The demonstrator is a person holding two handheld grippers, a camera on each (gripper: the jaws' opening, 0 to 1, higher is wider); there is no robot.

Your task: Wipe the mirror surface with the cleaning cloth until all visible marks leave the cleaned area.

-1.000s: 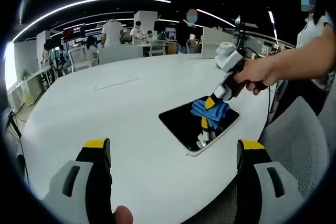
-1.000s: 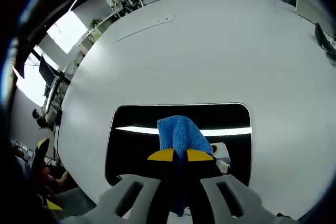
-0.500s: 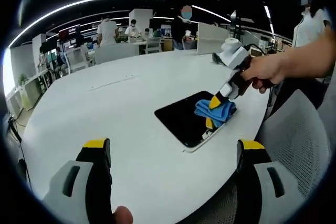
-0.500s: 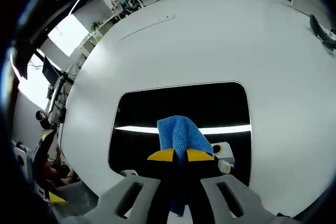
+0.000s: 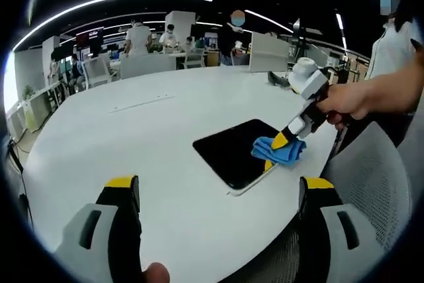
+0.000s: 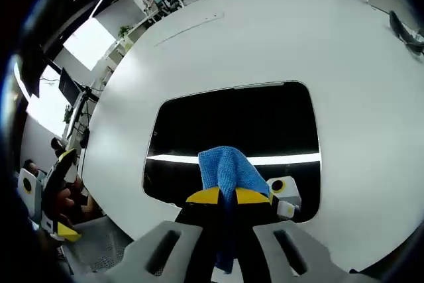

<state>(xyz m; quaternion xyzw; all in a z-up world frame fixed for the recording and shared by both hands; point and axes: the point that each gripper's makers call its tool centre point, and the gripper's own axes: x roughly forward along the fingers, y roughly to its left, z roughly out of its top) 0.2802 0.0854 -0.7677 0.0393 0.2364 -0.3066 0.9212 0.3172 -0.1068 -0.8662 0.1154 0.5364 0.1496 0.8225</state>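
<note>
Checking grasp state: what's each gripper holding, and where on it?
Right gripper pinches the blue cloth at a bunched fold, on the mirror. Left gripper is open, holding nothing.

Left tool (image 5: 218,220): two broad light-grey jaws, each with a dark slot-shaped recess and a black inner face, capped by yellow tips. Right tool (image 6: 228,197): same light-grey jaws with dark slots, black inner faces, yellow tips; seen from the left gripper view, its body is white and grey above a black handle, gripped by a bare hand (image 5: 343,101).
</note>
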